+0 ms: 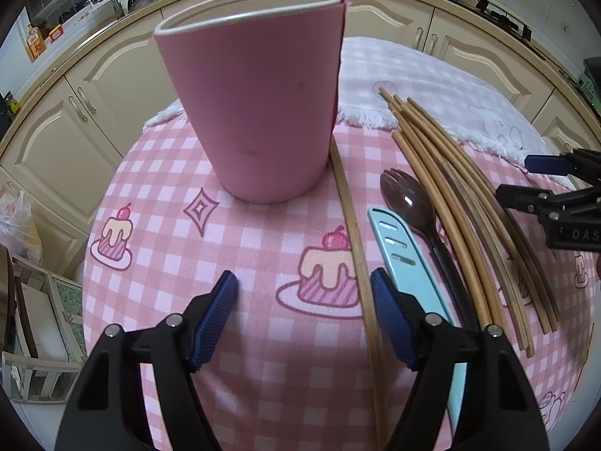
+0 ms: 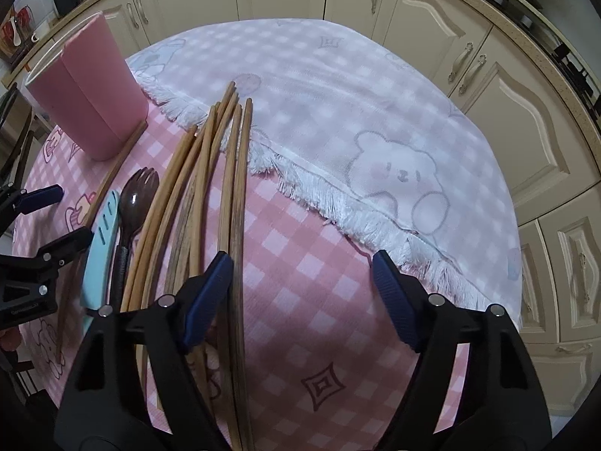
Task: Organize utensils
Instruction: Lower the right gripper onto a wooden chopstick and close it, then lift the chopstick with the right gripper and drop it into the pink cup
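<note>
A tall pink cup [image 1: 255,112] stands upright on the pink check tablecloth [image 1: 157,263], just beyond my left gripper [image 1: 303,282]. That gripper is open over a cake print, and a single wooden chopstick [image 1: 353,225] runs along its right finger. Right of it lie a light blue slotted utensil [image 1: 402,248], a brown spork [image 1: 405,199] and a bundle of several chopsticks [image 1: 450,195]. My right gripper [image 2: 302,259] is open and hovers over the chopsticks [image 2: 210,173]; the rightmost ones pass just inside its left finger, untouched by the pads. The cup [image 2: 90,90] stands at far left.
A white fringed cloth with a bear print [image 2: 375,131] covers the far half of the round table. Cream cabinets [image 2: 469,75] curve closely around it. A chair [image 1: 33,319] and a plastic bag [image 1: 15,221] sit off the table's left edge.
</note>
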The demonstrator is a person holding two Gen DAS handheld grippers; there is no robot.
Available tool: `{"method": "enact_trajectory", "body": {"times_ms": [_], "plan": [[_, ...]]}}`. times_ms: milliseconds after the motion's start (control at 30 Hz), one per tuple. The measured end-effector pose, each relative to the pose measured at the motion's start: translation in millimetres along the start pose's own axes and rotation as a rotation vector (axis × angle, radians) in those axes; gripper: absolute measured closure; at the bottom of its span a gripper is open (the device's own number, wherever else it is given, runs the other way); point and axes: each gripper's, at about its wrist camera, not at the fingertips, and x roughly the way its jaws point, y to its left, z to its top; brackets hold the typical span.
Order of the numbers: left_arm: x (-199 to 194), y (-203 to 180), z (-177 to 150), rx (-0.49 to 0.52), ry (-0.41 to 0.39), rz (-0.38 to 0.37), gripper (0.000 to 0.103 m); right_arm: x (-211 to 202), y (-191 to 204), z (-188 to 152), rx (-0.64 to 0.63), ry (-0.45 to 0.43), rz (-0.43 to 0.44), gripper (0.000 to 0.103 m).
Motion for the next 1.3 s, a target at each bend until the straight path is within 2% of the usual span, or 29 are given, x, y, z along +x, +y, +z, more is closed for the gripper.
{"method": "enact_trajectory", "body": {"times_ms": [167, 200, 300, 367, 433, 467, 500, 533, 567, 600, 733, 867, 1100, 1300], "plan": [[0.2, -0.9, -2.5, 0.014, 0.002, 0.001, 0.031, 4.7, 7.1, 9.7, -0.042, 0.036, 0.03, 0.043], [0.6, -2.1, -2.6, 0.016, 0.003, 0.001, 0.031, 7.0, 9.6, 12.0, -0.05, 0.047, 0.033, 0.052], [1.8, -4.6, 1.0, 0.029, 0.01, 0.004, 0.031, 10.9, 16.2, 18.8, -0.067, 0.067, 0.025, 0.061], [2.2, -4.8, 3.0, 0.032, 0.013, -0.008, 0.035, 12.3, 16.8, 24.1, -0.064, 0.081, 0.041, 0.068], [2.9, -6.5, 7.5, 0.04, 0.011, -0.017, 0.045, 14.3, 18.9, 29.4, -0.071, 0.091, 0.042, 0.071], [3.0, -8.1, 8.7, 0.045, 0.008, -0.021, 0.048, 14.8, 20.2, 31.7, -0.074, 0.093, 0.053, 0.076], [2.2, -10.3, 10.6, 0.054, 0.003, -0.032, 0.059, 14.8, 20.6, 32.8, -0.074, 0.092, 0.075, 0.087], [1.8, -12.0, 11.0, 0.061, 0.0, -0.035, 0.077, 14.2, 20.5, 32.2, -0.067, 0.091, 0.097, 0.094], [1.1, -13.8, 11.6, 0.07, -0.002, -0.041, 0.086, 13.8, 19.9, 31.5, -0.062, 0.087, 0.103, 0.097], [0.5, -15.1, 12.1, 0.068, 0.002, -0.05, 0.097, 11.8, 18.2, 28.7, -0.05, 0.075, 0.11, 0.097], [-5.7, -16.1, 5.1, 0.06, -0.006, -0.074, 0.098, -2.4, 6.8, 14.7, 0.024, 0.013, 0.158, 0.097], [-18.7, -18.4, -5.1, 0.051, -0.048, -0.081, 0.098, -27.1, -4.3, 4.0, 0.082, -0.073, 0.198, 0.097], [-78.5, -16.3, -12.4, 0.023, -0.243, -0.152, 0.098, -76.6, -12.2, -4.7, 0.155, -0.255, 0.288, 0.097], [-126.0, -11.1, -10.3, -0.008, -0.432, -0.189, 0.098, -106.7, -1.6, -4.6, 0.152, -0.354, 0.323, 0.097]]}}
